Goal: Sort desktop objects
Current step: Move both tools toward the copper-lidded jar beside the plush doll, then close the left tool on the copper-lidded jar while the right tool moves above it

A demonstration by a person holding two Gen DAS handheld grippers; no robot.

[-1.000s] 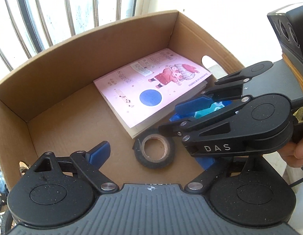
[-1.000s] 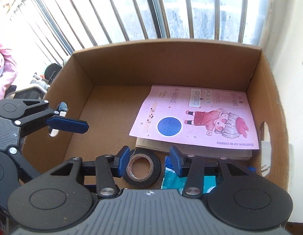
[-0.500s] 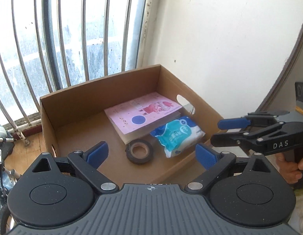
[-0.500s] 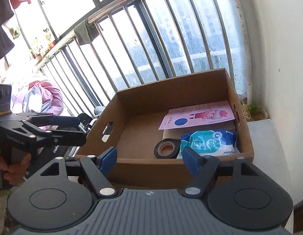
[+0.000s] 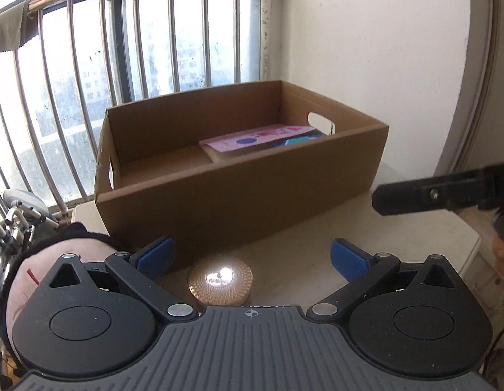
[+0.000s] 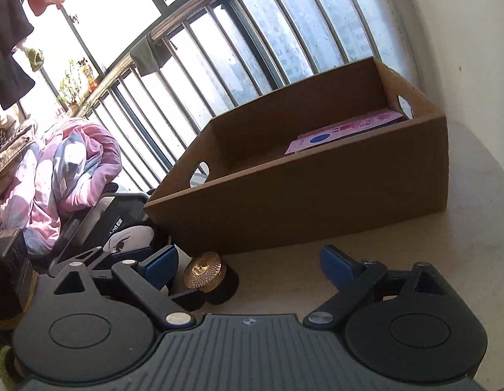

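Note:
A cardboard box (image 5: pixel 242 176) stands on the pale tabletop (image 5: pixel 398 238). Inside lie a pink booklet (image 5: pixel 258 137) and a teal pack (image 5: pixel 301 139), mostly hidden by the box's near wall. In front of the box stands a black jar with a gold lid (image 5: pixel 219 282). It sits between the fingers of my left gripper (image 5: pixel 250 257), whose jaws are opening, with the pads apart from it. A plush toy (image 5: pixel 30 260) lies just to the left. The jaws of my right gripper (image 6: pixel 248 260) are opening over bare table with nothing between them. One of its fingers (image 5: pixel 415 195) shows at the right.
Window bars (image 5: pixel 121 49) run behind the box and a white wall (image 5: pixel 366 49) rises on its right. Left of the table are pink bedding (image 6: pixel 72 163) and a black case (image 6: pixel 115 215). The tabletop's edge (image 5: pixel 473 244) is near on the right.
Both grippers pulled back out of the box to the table in front of it. The right gripper let go of the teal pack inside the box, and both jaws spread wider.

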